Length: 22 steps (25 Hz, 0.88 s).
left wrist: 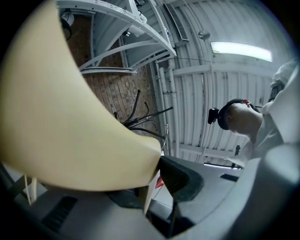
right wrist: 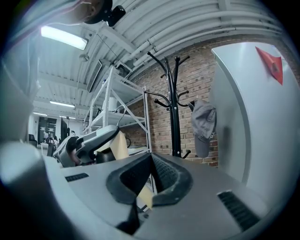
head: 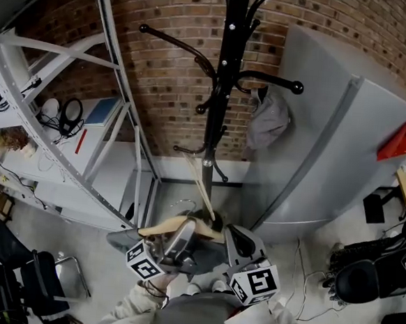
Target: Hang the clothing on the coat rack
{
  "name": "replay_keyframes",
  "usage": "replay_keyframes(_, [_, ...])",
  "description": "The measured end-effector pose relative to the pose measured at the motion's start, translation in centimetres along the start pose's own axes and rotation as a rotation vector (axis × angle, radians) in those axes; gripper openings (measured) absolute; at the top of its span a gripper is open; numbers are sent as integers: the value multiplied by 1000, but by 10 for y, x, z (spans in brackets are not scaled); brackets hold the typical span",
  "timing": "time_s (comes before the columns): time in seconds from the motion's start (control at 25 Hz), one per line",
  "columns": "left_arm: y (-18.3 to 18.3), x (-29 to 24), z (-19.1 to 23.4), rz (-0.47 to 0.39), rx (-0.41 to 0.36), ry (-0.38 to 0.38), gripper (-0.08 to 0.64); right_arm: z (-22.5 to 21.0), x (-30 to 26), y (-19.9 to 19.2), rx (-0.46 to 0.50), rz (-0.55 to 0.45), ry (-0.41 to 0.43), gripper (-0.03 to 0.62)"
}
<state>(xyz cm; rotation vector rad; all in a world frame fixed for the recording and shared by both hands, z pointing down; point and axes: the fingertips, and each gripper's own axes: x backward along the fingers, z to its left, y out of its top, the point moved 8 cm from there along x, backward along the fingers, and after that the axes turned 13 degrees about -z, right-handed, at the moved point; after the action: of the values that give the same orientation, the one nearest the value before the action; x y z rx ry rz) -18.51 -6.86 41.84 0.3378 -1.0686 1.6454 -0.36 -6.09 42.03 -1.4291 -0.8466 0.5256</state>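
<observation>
clothing: a grey garment (head: 268,121) (right wrist: 204,126) hangs limp from a knob-ended hook on the right side of the coat rack, close to the grey panel; neither gripper touches it.
coat rack: a black pole (head: 226,90) (right wrist: 174,112) with curved arms, standing upright in front of the brick wall (head: 167,78); its other hooks look bare.
hanger: a pale wooden hanger (head: 166,226) (left wrist: 70,117) (right wrist: 117,145) sits low in the head view, in front of the rack's foot and apart from it, lying roughly level, with thin pale bars slanting up from it towards the pole.
left gripper: the left gripper (head: 183,236) (left wrist: 154,180) is clamped on the hanger's broad shoulder; the dark pad (left wrist: 180,180) presses against the wood's edge, and the wood fills most of this gripper's view.
right gripper: the right gripper (head: 242,246) (right wrist: 151,161) is just beside the left one, its jaws nearly together and pinched on a thin pale strip of the hanger.
grey panel: a tall grey panel (head: 330,147) (right wrist: 253,117) stands right of the rack, with a red triangle (head: 397,141) (right wrist: 272,63) on it.
shelving: a white metal shelving (head: 53,111) (right wrist: 112,108) stands left of the rack, with black headphones (head: 70,112) on one shelf.
</observation>
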Motion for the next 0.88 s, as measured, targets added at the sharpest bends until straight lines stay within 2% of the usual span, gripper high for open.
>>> replay_keyframes(0.4, [-16, -34, 11, -5, 34, -6, 104, -30, 4, 8, 14, -33, -18, 23])
replay_keyframes(0.88, [0, -71, 25, -6, 12, -46, 104, -37, -9, 10, 19, -61, -10, 24])
